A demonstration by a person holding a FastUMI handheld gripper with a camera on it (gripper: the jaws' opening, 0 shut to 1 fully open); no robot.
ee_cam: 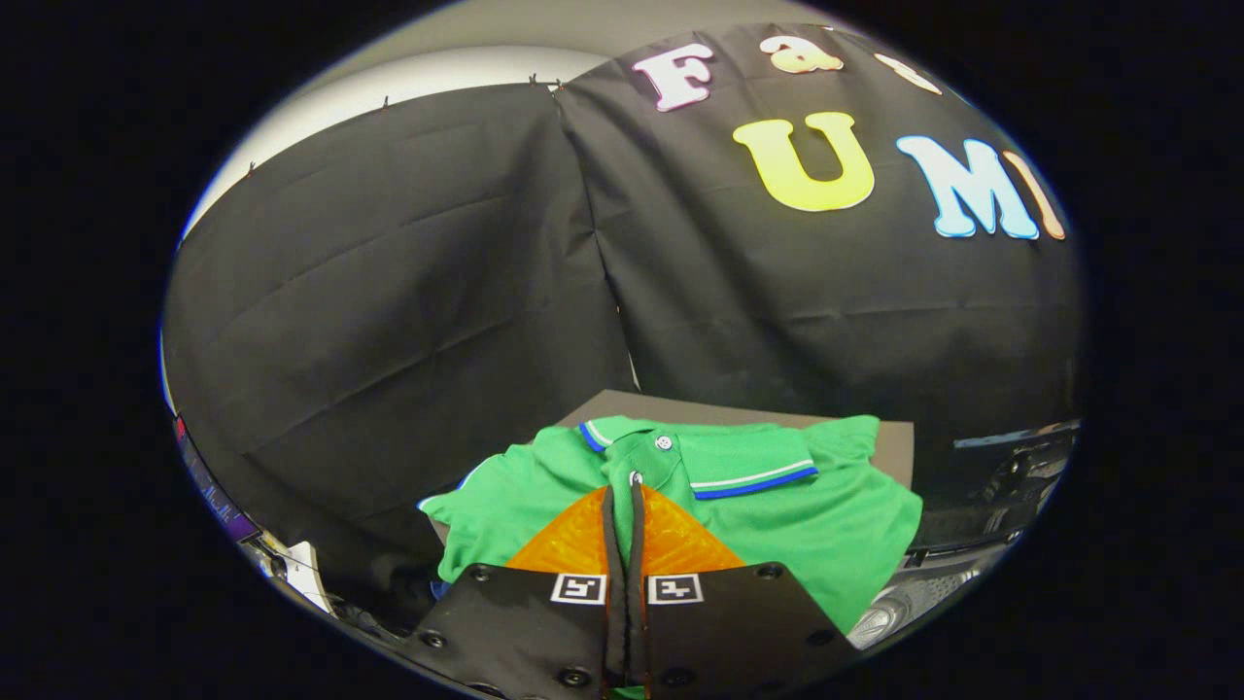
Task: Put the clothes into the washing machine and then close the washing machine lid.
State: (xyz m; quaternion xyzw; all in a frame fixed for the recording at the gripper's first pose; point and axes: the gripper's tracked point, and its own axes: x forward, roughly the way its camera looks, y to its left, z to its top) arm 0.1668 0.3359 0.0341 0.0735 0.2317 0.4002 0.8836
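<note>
Over the green polo shirt (pixel 777 515) our gripper (pixel 623 501) sits closed and empty; we should open wide before pinching fabric.

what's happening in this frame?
A handheld gripper is at a green polo shirt lying on a dark board. Its jaws are nearly together over the shirt's button placket, just below the collar; whether they pinch fabric is hard to tell. The washing machine sits beside it, lower down. The shirt is not in yet.

Even, fairly bright light on the green shirt (pixel 777 515), dark cloth wall soaking up light, strong fisheye bending at the rim, centre sharp, edges smeared
</note>
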